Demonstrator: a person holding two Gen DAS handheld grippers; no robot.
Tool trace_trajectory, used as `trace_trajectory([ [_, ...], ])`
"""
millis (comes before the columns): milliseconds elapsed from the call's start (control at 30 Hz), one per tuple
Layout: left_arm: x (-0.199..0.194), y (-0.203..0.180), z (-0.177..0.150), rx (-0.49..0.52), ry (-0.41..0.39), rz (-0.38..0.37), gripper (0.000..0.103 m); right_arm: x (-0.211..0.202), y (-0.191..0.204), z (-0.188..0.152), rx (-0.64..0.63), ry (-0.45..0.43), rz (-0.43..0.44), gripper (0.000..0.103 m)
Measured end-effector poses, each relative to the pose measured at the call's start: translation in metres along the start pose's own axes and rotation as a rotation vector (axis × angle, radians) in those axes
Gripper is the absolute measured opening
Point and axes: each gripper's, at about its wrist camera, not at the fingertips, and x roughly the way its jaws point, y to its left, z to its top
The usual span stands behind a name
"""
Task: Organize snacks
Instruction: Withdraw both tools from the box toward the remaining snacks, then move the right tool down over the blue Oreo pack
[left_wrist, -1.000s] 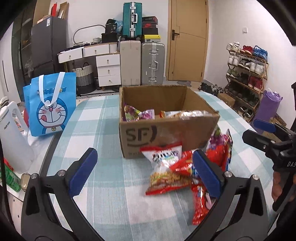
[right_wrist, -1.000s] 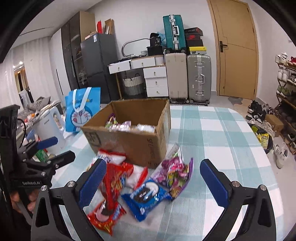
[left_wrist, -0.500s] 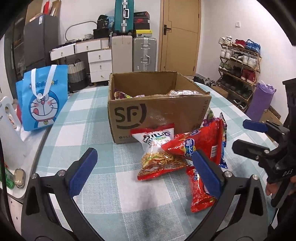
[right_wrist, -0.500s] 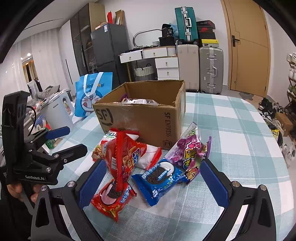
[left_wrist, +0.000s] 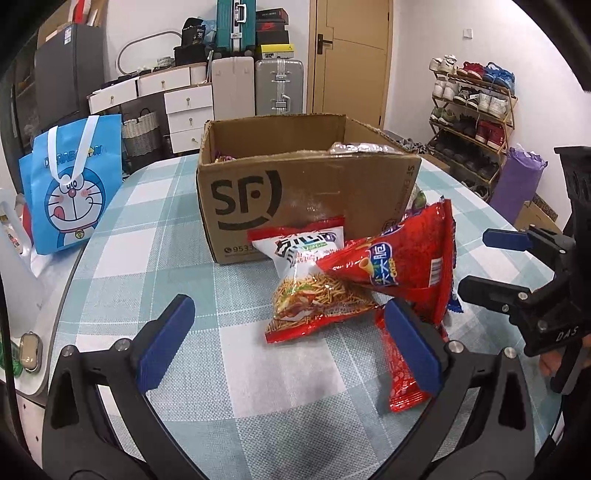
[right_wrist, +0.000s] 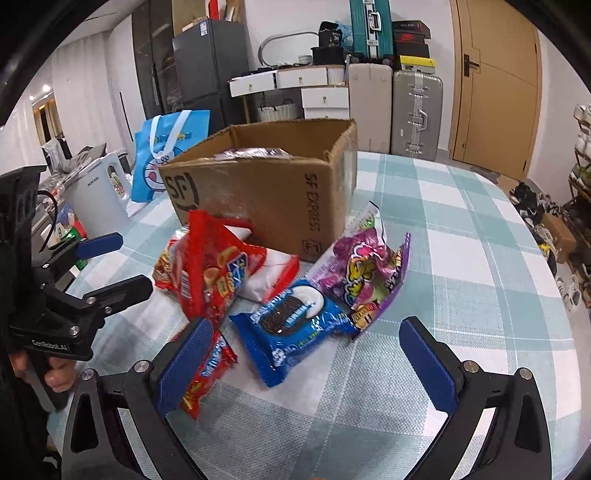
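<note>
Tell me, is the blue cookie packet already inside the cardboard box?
No, the blue cookie packet lies on the checked tablecloth in front of the cardboard box, outside it.

Cardboard box (left_wrist: 306, 192) sits mid-table on the checked tablecloth (left_wrist: 258, 373), with packets inside it, seen over its rim. Right in front of the box, a heap of snacks: the noodle-snack bag (left_wrist: 314, 291) leans against the box's front wall, the cone-snack bag (left_wrist: 402, 266) props up over its right side, and a small packet (right_wrist: 207, 373) lies nearest the cameras. In the right wrist view, the cookie pack (right_wrist: 291, 328) lies right of the cone-snack bag, and the candy bag (right_wrist: 365, 277) lies behind it, by the box corner. A tote bag (left_wrist: 72, 188) stands left of the box at the table edge, suitcases (left_wrist: 258, 85) well behind.
</note>
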Motion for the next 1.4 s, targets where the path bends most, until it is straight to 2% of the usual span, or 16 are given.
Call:
trace_trajectory([
  [233, 0.009, 0.005, -0.004, -0.009, 0.022, -0.006, 0.103, 0.009, -0.005, -0.003, 0.010, 0.026, 0.002, 0.103],
  [467, 0.015, 0.006, -0.005, -0.011, 0.040, -0.011, 0.103, 0.020, -0.010, -0.004, 0.032, 0.070, -0.036, 0.102],
  [633, 0.018, 0.005, -0.006, -0.006, 0.050, -0.006, 0.103, 0.028, -0.002, -0.004, -0.021, 0.087, -0.106, 0.102],
  [733, 0.017, 0.005, -0.006, -0.005, 0.049, -0.006, 0.103, 0.031, 0.004, -0.004, -0.053, 0.093, -0.112, 0.102],
  [867, 0.017, 0.009, -0.006, -0.015, 0.050, -0.022, 0.103, 0.033, 0.011, -0.004, -0.092, 0.094, -0.112, 0.102],
  [1400, 0.019, 0.010, -0.008, -0.013, 0.052, -0.019, 0.103, 0.034, 0.013, 0.000, -0.117, 0.086, -0.043, 0.099],
])
